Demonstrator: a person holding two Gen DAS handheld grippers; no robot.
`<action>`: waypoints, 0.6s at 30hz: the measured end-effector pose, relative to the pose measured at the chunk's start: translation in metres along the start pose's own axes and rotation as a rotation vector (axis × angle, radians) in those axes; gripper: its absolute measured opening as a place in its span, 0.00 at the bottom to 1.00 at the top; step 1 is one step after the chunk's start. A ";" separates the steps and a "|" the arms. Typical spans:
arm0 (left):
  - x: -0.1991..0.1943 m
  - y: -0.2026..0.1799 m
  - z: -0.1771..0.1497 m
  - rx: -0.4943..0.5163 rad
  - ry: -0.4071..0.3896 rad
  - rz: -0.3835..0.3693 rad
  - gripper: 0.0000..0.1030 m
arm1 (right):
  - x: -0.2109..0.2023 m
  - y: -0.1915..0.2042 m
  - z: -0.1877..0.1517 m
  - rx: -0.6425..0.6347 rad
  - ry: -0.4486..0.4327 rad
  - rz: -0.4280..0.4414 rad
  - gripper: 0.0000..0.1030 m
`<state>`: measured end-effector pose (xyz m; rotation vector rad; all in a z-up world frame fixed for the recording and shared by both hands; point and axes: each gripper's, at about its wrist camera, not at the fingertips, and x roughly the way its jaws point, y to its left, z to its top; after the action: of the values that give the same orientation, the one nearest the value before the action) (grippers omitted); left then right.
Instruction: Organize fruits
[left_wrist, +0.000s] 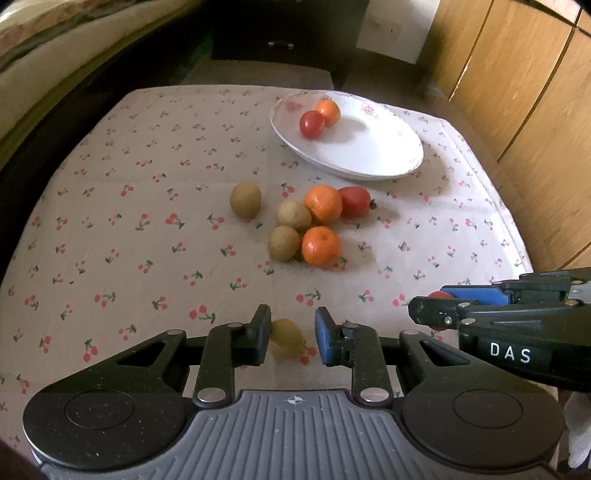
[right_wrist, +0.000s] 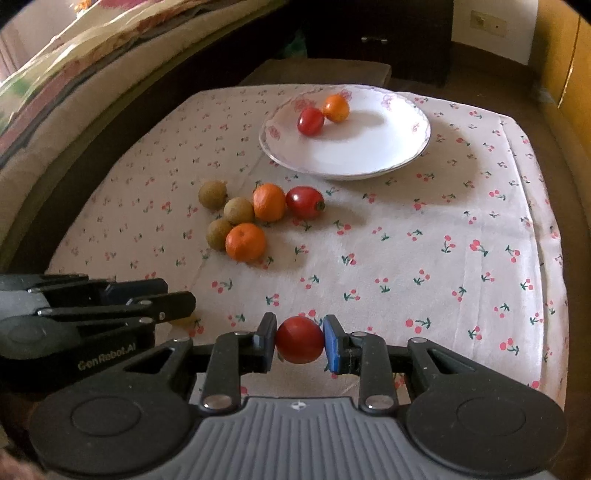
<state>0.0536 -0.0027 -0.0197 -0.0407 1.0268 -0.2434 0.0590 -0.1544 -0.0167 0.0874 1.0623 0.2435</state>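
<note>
My left gripper is shut on a small brown fruit just above the cherry-print cloth; the fruit is blurred and lies against the black pad. My right gripper is shut on a red tomato, held off the cloth. Each gripper shows in the other's view: the right gripper at the right, the left gripper at the left. A white plate at the back holds one tomato and one orange. Two oranges, a tomato and three brown fruits lie mid-table.
The cloth-covered table has rounded edges near both sides. A bed runs along the left, a dark cabinet stands behind, and wooden doors rise at the right. Bare cloth stretches right of the fruit cluster.
</note>
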 end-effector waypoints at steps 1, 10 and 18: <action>0.000 0.000 0.002 -0.004 -0.002 -0.005 0.33 | -0.001 -0.001 0.002 0.005 -0.004 0.001 0.28; 0.003 -0.006 0.012 0.007 -0.013 -0.032 0.32 | -0.003 -0.009 0.012 0.051 -0.026 0.017 0.28; 0.005 0.007 0.005 -0.034 0.007 -0.015 0.39 | 0.002 -0.006 0.009 0.044 -0.010 0.018 0.28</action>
<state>0.0618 0.0029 -0.0228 -0.0783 1.0376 -0.2400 0.0685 -0.1596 -0.0154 0.1378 1.0580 0.2352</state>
